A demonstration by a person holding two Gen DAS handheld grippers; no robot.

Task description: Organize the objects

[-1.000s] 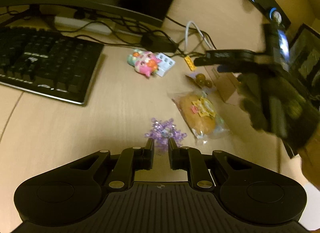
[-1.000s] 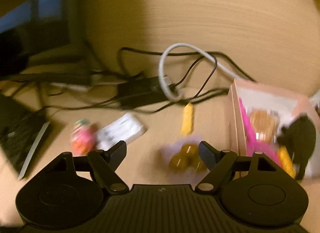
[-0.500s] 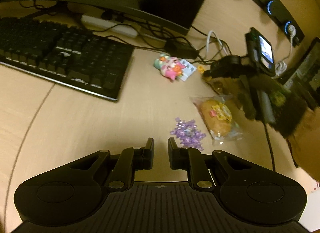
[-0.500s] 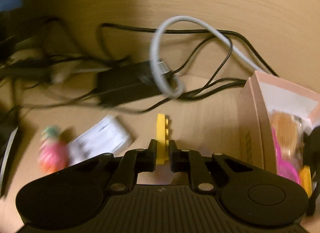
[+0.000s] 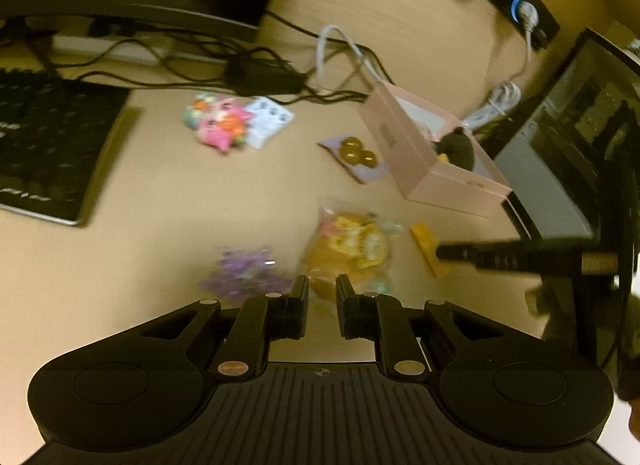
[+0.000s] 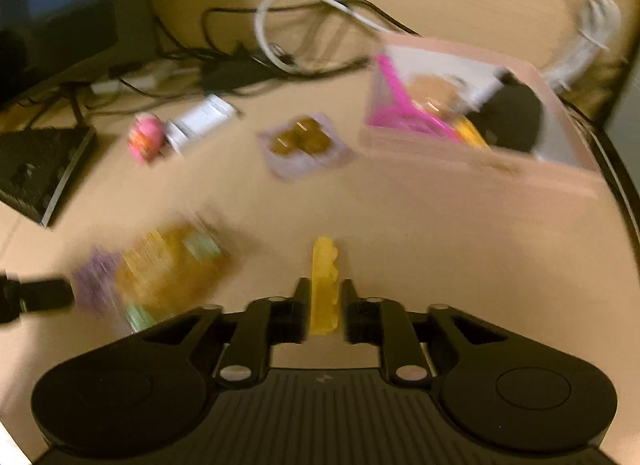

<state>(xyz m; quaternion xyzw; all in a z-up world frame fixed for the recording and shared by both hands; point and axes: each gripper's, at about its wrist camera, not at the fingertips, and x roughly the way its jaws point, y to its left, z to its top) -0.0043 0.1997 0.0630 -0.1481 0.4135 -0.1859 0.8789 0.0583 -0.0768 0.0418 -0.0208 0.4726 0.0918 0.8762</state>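
My right gripper point(image 6: 325, 297) has a yellow toothed block point(image 6: 325, 277) upright between its pads, and its jaws are opening. The left wrist view shows the same block point(image 5: 426, 243) at the right gripper's tip point(image 5: 440, 253), just right of a wrapped bun point(image 5: 348, 249). The open pink box point(image 6: 480, 161) stands ahead to the right, with a pink item, a snack and a black object inside. My left gripper point(image 5: 322, 293) is shut and empty, close behind the bun, with purple beads point(image 5: 240, 273) to its left.
A pack of brown balls point(image 5: 356, 149) lies beside the pink box point(image 5: 420, 161). A pink toy point(image 5: 218, 125) with a white card sits further left. At the back are the keyboard point(image 5: 48, 145), tangled cables point(image 5: 260, 73) and a monitor base.
The right gripper closed on the yellow block near the cables and carried it back beside the bun. The left gripper shifted right, from behind the purple beads to behind the bun.
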